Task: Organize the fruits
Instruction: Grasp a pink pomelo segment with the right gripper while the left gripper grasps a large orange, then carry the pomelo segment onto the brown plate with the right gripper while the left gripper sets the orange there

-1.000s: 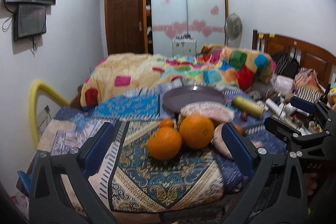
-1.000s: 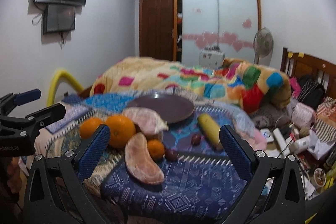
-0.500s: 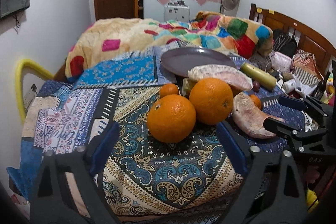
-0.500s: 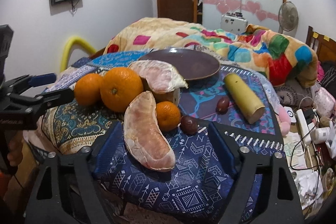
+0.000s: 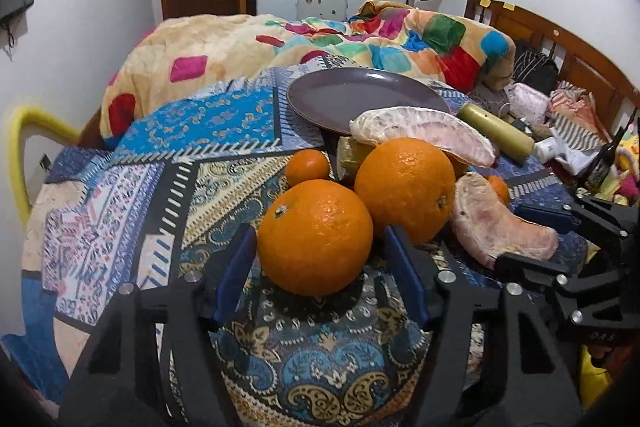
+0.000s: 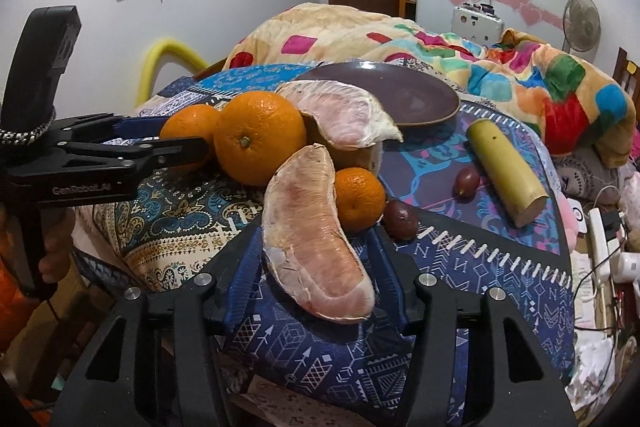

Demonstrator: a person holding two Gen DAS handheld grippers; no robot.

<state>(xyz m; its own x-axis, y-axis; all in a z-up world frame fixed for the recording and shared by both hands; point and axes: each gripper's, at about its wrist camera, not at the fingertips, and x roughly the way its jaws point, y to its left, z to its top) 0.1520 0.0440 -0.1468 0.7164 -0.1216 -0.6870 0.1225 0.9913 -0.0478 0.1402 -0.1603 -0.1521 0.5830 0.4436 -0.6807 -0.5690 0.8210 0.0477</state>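
My left gripper [image 5: 316, 267] has its blue pads against both sides of the near big orange [image 5: 314, 237], which rests on the patterned cloth. A second big orange [image 5: 406, 187] sits just behind it, a small tangerine [image 5: 307, 167] further back. My right gripper [image 6: 314, 263] has its pads on both sides of a peeled pomelo wedge [image 6: 316, 239] lying on the blue cloth. Another pomelo piece [image 6: 344, 115] lies behind, in front of the dark purple plate [image 6: 436, 103]. A small tangerine [image 6: 358, 205] sits beside the wedge.
Two dark passion fruits [image 6: 402, 219] and a yellow sugarcane piece [image 6: 506, 173] lie right of the wedge. A colourful blanket [image 5: 360, 43] is piled behind the plate. Clutter and a wooden headboard [image 5: 560, 51] are at the right. A yellow pipe [image 5: 24, 147] curves at the left.
Both grippers moved forward and down, then closed: the left around the near orange, the right around the pomelo wedge.
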